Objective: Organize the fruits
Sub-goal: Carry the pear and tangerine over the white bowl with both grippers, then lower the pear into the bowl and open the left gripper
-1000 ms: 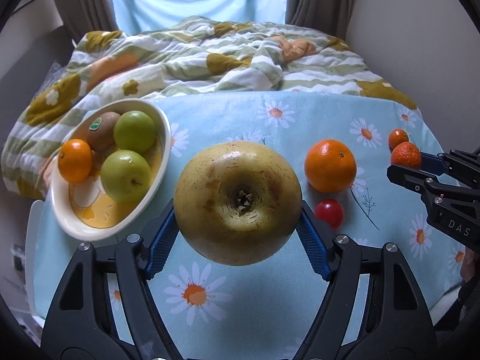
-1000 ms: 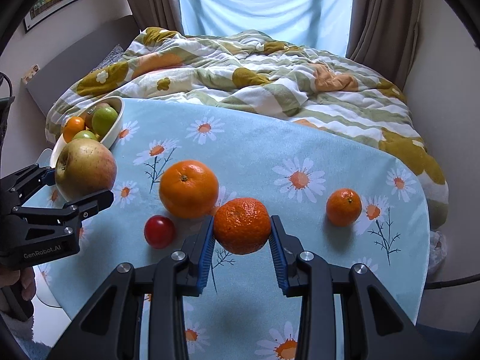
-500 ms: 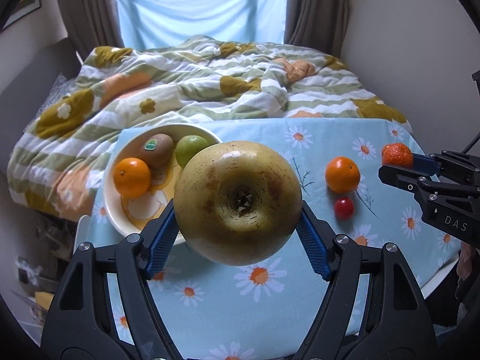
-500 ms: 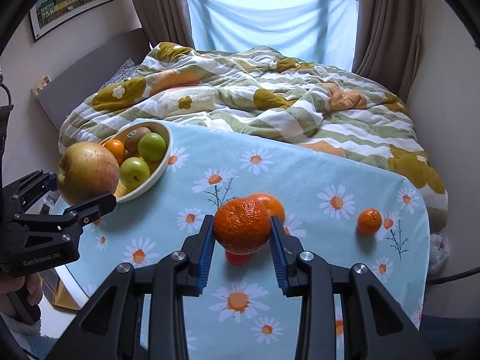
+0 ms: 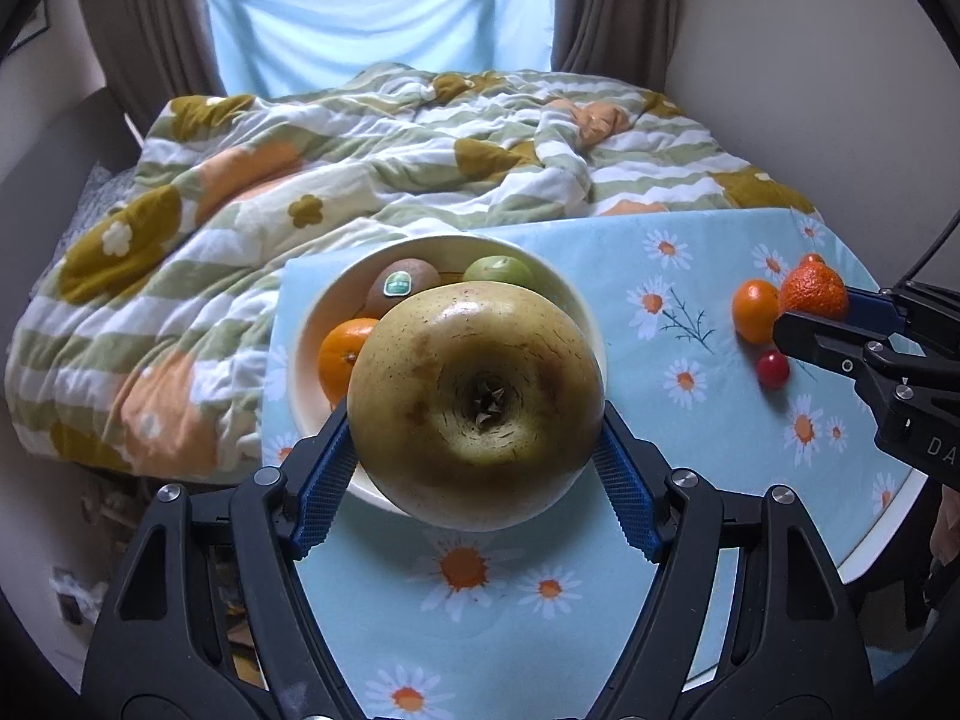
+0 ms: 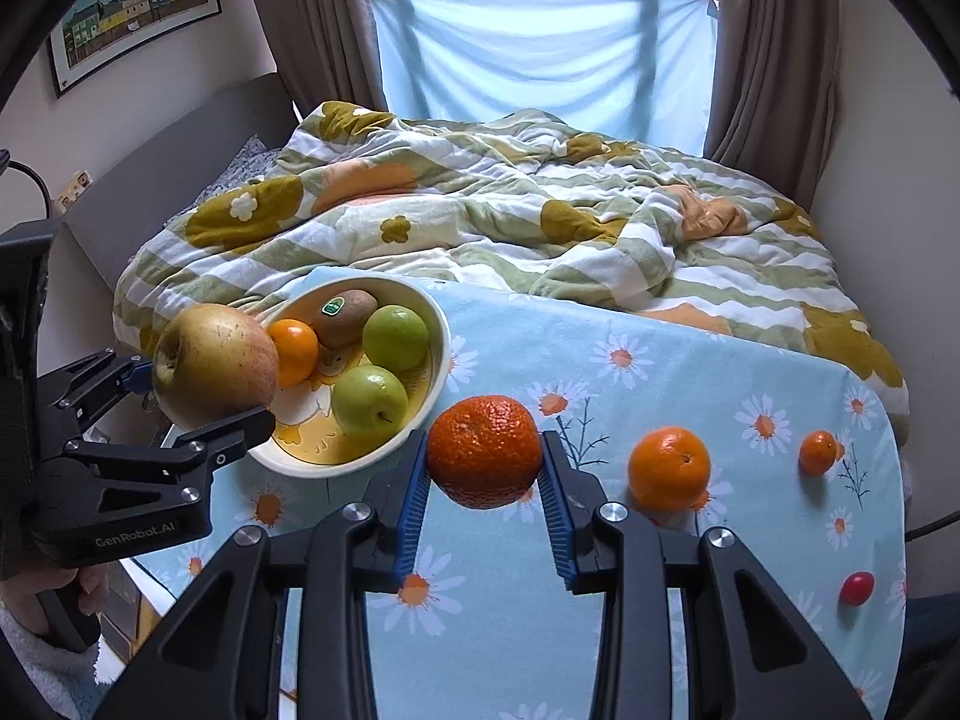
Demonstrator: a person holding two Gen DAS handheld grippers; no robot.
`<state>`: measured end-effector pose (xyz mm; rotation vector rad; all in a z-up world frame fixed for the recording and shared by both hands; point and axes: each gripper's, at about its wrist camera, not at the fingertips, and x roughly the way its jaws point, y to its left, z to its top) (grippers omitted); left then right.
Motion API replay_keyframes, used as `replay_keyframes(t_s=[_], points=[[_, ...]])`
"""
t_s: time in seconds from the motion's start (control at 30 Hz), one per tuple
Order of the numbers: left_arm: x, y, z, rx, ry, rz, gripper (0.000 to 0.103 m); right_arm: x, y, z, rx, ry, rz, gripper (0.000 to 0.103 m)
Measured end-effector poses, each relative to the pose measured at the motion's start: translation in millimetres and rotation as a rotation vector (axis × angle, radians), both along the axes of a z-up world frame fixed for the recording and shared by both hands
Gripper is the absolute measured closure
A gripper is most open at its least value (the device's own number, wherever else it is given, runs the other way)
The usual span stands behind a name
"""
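Apple clamped in left hand-held gripper over bowl.

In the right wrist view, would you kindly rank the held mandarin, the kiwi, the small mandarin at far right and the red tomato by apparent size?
1. Held mandarin, though nearness to the camera inflates it.
2. Kiwi.
3. Small mandarin.
4. Red tomato, close to the small mandarin.

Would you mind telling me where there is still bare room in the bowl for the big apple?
The bowl is crowded at its far side: orange, kiwi and two green apples sit there. The near-left yellow floor, bordered by the rim and the nearer green apple, is bare, just under the apple in the left gripper.
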<state>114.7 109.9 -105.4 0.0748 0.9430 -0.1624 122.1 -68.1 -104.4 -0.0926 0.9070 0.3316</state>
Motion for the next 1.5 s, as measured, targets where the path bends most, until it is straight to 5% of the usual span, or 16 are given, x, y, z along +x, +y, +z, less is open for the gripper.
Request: replay_keyframes(t_s=[0.57, 0.77, 0.87, 1.5], points=[[30, 19, -59, 0.029, 0.050, -0.184, 0.021, -10, 35, -24, -0.044, 0.036, -0.140, 0.070], [29, 15, -66, 0.049, 0.053, -0.176, 0.019, -6, 32, -29, -0.038, 0.044, -0.143, 0.070], [22, 10, -59, 0.089, 0.007, -0.174, 0.000, -2, 30, -27, -0.027, 0.041, -0.144, 0.070], [12, 35, -26, 0.024, 0.028, 0.021, 0.000, 41, 38, -20, 0.021, 0.060, 0.016, 0.070]])
